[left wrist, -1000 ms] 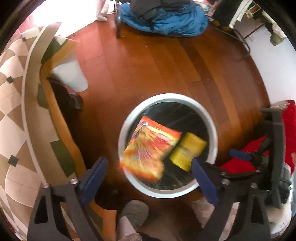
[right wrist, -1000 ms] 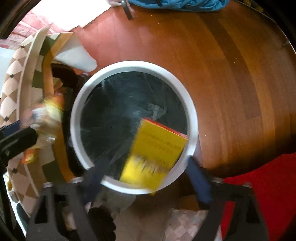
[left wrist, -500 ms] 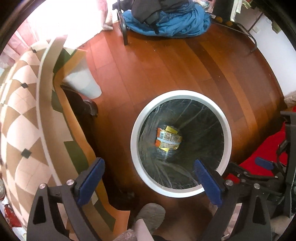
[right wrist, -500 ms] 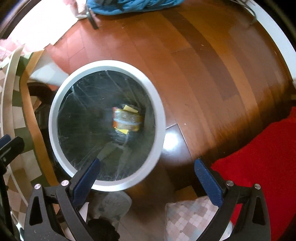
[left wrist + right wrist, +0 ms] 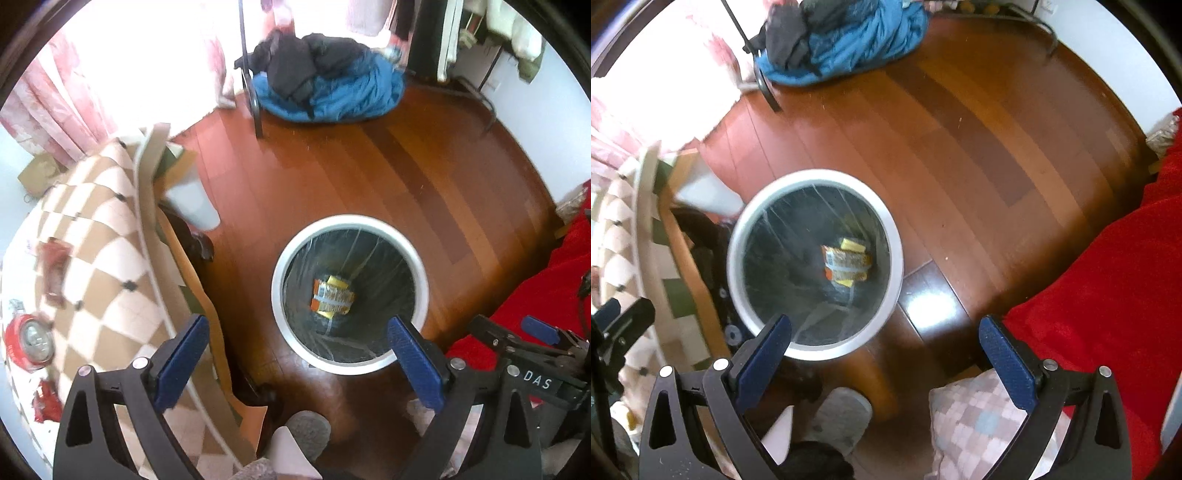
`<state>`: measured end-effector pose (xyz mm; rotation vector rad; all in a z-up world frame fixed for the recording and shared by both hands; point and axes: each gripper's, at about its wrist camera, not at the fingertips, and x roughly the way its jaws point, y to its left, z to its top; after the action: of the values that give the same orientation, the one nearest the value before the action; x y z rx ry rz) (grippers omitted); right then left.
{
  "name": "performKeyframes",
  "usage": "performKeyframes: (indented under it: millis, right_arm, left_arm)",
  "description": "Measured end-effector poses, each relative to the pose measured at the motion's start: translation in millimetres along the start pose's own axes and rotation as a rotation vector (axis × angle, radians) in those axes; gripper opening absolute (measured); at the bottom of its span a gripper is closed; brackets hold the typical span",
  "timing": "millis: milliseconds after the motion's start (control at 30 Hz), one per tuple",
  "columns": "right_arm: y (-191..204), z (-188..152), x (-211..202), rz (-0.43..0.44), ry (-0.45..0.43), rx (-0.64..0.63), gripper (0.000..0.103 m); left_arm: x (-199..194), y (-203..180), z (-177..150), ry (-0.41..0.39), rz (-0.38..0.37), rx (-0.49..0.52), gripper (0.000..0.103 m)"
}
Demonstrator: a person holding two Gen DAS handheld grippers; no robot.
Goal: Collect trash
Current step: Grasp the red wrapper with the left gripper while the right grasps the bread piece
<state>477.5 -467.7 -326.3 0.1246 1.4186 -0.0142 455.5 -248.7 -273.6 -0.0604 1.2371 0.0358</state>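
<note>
A round white-rimmed trash bin [image 5: 421,271] with a clear liner stands on the wooden floor; it also shows in the right wrist view [image 5: 733,254]. At its bottom lie an orange snack bag [image 5: 332,300] and a yellow box [image 5: 338,282], seen again in the right wrist view as the bag [image 5: 846,263] and the box [image 5: 852,243]. My left gripper [image 5: 299,363] is open and empty above the bin's near left edge. My right gripper [image 5: 884,360] is open and empty, above the floor just right of the bin.
A table with a checked cloth [image 5: 92,280] stands left of the bin, with red wrappers [image 5: 53,271] and a red round object [image 5: 27,341] on it. A red blanket [image 5: 1108,280] lies to the right. A blue and black clothes pile [image 5: 328,92] lies at the far end.
One second ago the snack bag and the yellow box were falling at the bin's rim; now both lie at its bottom. Both grippers have risen and drawn back from the bin.
</note>
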Motion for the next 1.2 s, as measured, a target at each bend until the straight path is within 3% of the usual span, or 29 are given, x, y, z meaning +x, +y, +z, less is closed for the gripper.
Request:
performKeyframes:
  millis: [167, 333, 533, 667, 733, 900, 967, 1033, 1100, 1200]
  right_arm:
    - [19.7, -8.4, -78.1, 0.057, -0.117, -0.001, 0.103]
    - [61.9, -28.2, -154.9, 0.126, -0.225, -0.054, 0.103]
    - [142.5, -66.3, -197.2, 0.22, -0.247, -0.188, 0.103]
    - [209.6, -104.5, -181.0, 0.275, -0.19, -0.298, 0.103]
    - [250.9, -128.9, -156.7, 0.301, -0.121, -0.364, 0.103]
    - [334.2, -188.8, -93.7, 0.339, 0.014, -0.508, 0.101]
    - [357.9, -204.9, -65.5, 0.325, 0.068, -0.538, 0.095]
    - [370.9, -214.4, -44.0, 0.327, 0.12, -0.529, 0.08]
    - [377.8, -220.2, -27.5, 0.337, 0.16, -0.505, 0.075]
    - [384.1, -223.1, -10.5, 0.372, 0.205, -0.454, 0.057]
  left_arm:
    - [-69.2, 17.7, -3.5, -0.108, -0.009, -0.032, 0.099]
    - [-133.0, 64.1, -19.2, -0.206, -0.009, -0.099, 0.099]
    - [-172.0, 151.3, -63.6, -0.251, 0.088, -0.2, 0.099]
    - [-162.9, 226.8, -123.4, -0.197, 0.237, -0.293, 0.099]
    - [-149.2, 260.6, -156.2, -0.144, 0.289, -0.348, 0.099]
    - [-105.5, 335.0, -229.1, -0.01, 0.364, -0.502, 0.099]
    - [-90.5, 355.9, -249.9, 0.026, 0.38, -0.545, 0.099]
    - [-84.2, 371.1, -263.7, 0.045, 0.385, -0.569, 0.099]
    - [-78.9, 377.3, -269.3, 0.059, 0.382, -0.579, 0.099]
    - [-72.2, 383.1, -274.1, 0.064, 0.373, -0.586, 0.099]
